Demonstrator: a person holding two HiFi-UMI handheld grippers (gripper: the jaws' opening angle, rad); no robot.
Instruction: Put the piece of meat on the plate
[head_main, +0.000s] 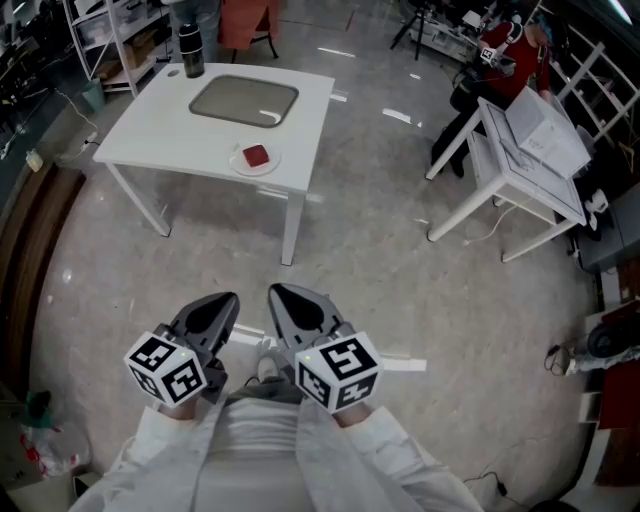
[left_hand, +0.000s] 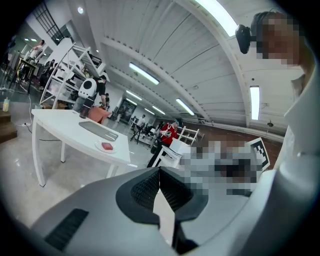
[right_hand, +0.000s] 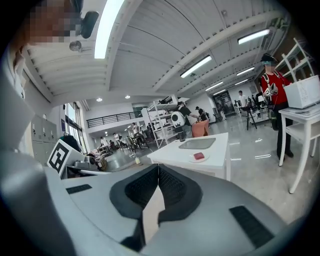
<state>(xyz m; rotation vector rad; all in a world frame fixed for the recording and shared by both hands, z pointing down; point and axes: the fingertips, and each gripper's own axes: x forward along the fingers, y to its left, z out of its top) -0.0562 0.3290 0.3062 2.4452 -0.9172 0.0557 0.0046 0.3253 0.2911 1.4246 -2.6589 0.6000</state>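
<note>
A red piece of meat (head_main: 257, 155) lies on a small white plate (head_main: 243, 166) near the front edge of a white table (head_main: 180, 130). The meat (left_hand: 106, 146) and plate also show far off in the left gripper view, and the meat (right_hand: 199, 156) in the right gripper view. My left gripper (head_main: 222, 303) and right gripper (head_main: 284, 296) are held close to my body, well short of the table, above the floor. Both are shut with nothing between their jaws.
A grey tray (head_main: 244, 101) lies on the table's middle, with a dark bottle (head_main: 190, 50) at its back left corner. A second white table (head_main: 520, 165) with papers stands to the right. Shelving and people fill the room's far side.
</note>
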